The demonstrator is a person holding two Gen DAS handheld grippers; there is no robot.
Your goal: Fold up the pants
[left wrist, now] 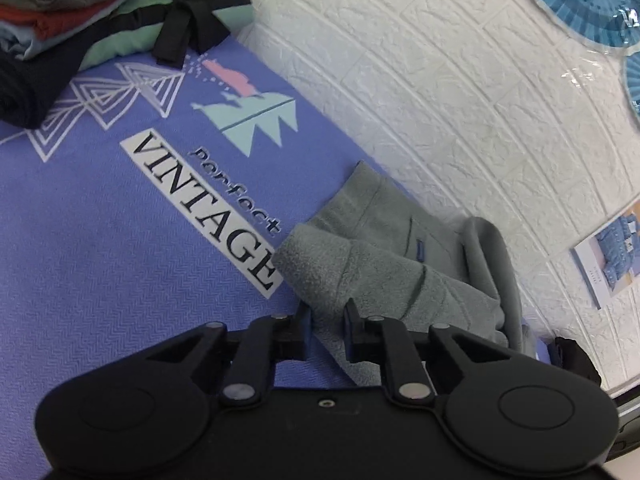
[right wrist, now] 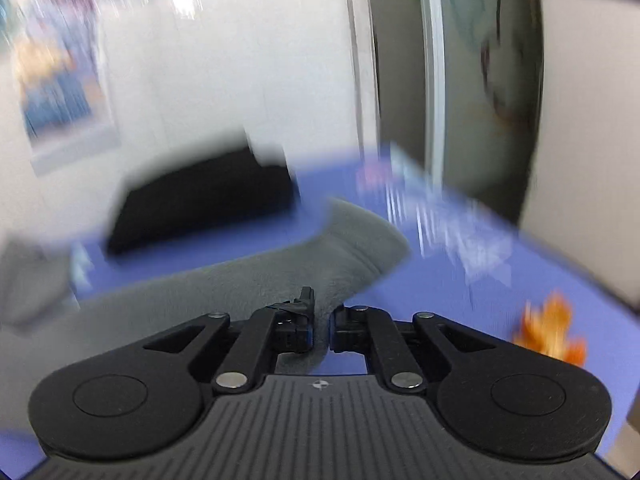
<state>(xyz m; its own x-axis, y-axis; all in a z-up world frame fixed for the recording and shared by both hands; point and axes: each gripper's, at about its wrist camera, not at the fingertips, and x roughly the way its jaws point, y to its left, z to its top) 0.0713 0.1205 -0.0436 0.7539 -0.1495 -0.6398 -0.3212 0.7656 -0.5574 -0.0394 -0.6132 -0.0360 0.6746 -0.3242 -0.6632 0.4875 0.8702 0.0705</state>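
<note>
We saw the grey pants [left wrist: 384, 256] bunched on the purple tabletop [left wrist: 100, 240] beside the wall; our left hand-held gripper [left wrist: 326, 320] stood apart, our right hand-held gripper [right wrist: 322, 320] clamped grey fabric

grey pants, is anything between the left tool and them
Nothing visible. The left tool sits right at the near edge of the grey pants on the purple cloth, jaws apart around the fabric edge. The folded clothes stack lies far off.
</note>
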